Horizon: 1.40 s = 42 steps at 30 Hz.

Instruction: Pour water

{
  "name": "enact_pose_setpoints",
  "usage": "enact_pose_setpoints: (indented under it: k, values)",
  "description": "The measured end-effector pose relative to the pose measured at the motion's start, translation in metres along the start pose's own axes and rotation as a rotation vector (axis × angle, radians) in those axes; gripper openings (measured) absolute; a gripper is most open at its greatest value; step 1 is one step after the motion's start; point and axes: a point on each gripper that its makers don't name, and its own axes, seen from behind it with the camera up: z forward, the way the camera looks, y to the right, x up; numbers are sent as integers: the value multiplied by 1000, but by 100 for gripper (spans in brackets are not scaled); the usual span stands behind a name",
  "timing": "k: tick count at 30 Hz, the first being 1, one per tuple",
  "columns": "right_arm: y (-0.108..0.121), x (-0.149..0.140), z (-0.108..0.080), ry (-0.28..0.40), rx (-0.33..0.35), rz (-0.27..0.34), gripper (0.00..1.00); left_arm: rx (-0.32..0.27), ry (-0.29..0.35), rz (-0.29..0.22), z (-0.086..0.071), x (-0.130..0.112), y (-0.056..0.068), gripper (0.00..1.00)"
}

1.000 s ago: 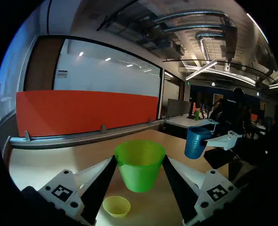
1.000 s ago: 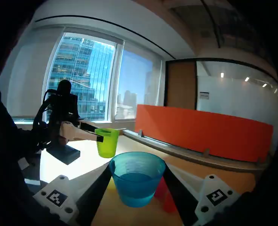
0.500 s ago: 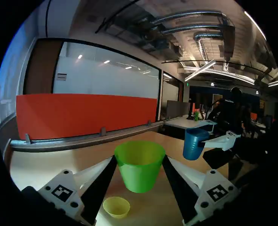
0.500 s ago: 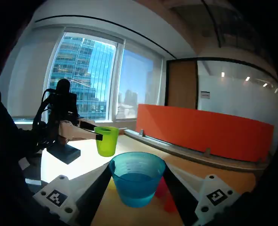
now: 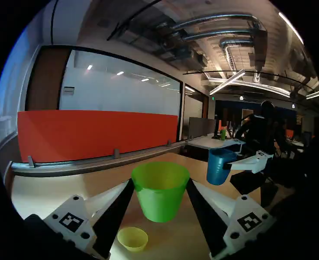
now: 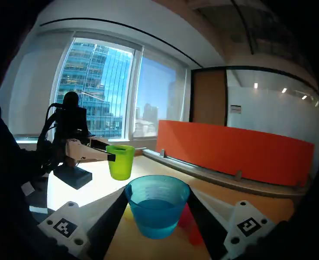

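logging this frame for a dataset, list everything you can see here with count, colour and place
green cup: one, green, held above the table between the left gripper's fingers
blue cup: one, translucent blue, part full of water, held between the right gripper's fingers
yellow cup: one, small, yellow, on the table below the green cup
red cup: one, red, on the table behind the blue cup, partly hidden
table: one, light wood
partition panel: one, orange, along the table's far edge
window: one, towers and blue sky outside
ceiling pipes: several, silver, overhead
left gripper: one, white and black, shut on the green cup
right gripper: one, white and black, shut on the blue cup
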Motion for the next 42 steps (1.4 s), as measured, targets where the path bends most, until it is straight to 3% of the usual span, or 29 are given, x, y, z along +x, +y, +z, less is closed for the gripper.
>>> enact_pose_setpoints:
  k: [12, 42]
  values:
    - [1, 0, 1, 0, 6, -1, 94, 4, 0, 57, -3, 0, 5, 87]
    - [4, 0, 8, -9, 24, -48, 94, 9, -6, 80, -10, -6, 10, 87]
